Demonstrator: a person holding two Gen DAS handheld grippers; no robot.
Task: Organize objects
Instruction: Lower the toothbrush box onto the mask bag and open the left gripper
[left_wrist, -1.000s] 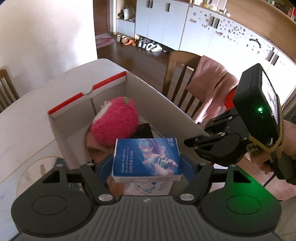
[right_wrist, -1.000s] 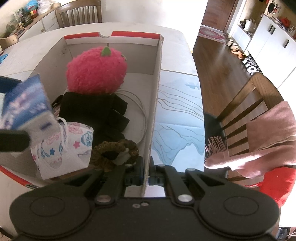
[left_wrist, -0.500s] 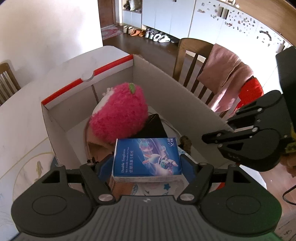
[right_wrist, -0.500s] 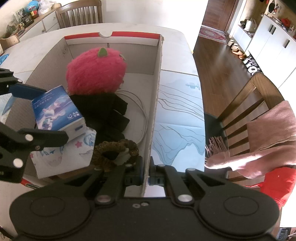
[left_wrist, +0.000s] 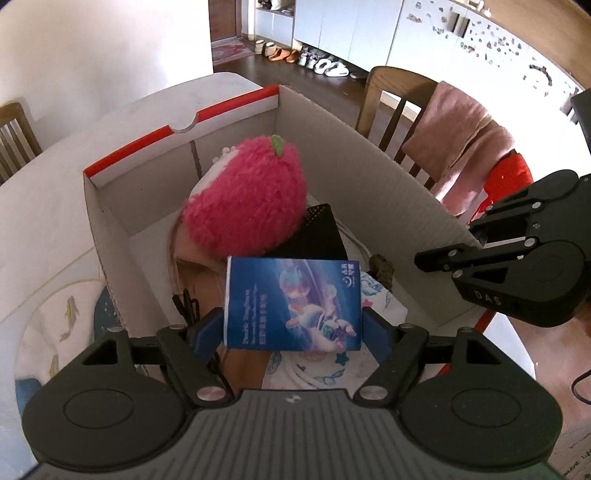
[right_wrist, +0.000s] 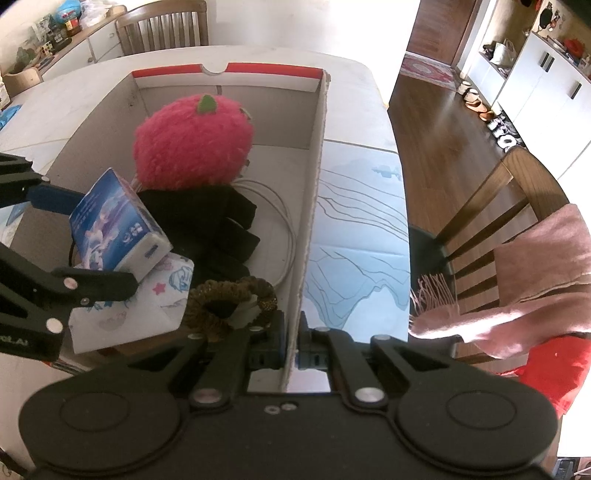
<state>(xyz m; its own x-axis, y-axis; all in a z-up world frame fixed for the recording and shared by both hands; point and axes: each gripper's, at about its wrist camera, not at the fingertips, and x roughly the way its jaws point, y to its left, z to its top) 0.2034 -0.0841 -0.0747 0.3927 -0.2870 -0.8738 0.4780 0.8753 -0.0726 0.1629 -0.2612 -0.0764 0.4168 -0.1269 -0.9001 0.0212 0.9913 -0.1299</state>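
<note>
My left gripper (left_wrist: 293, 326) is shut on a blue tissue pack (left_wrist: 293, 302), its blue pads pressing on both ends. It holds the pack low inside the open cardboard box (left_wrist: 369, 177), just above a white patterned pouch (right_wrist: 129, 310). In the right wrist view the pack (right_wrist: 114, 218) hangs tilted between the left gripper's fingers (right_wrist: 99, 284). A pink plush strawberry (left_wrist: 247, 199) fills the far end, with black items (right_wrist: 207, 214), a white cable (right_wrist: 286, 221) and a brown scrunchie (right_wrist: 229, 295) in front. My right gripper (right_wrist: 291, 339) is shut on the box's right wall (right_wrist: 312, 206).
The box stands on a white table (left_wrist: 55, 206) with a pale blue mat (right_wrist: 362, 229) to its right. A wooden chair draped in pink cloth (right_wrist: 535, 258) stands close to the table's right edge. Another chair (right_wrist: 162, 22) is at the far side.
The left gripper has sunk with the tissue pack from above the box's near edge down into the box, close over the patterned pouch. The right gripper keeps its grip on the wall.
</note>
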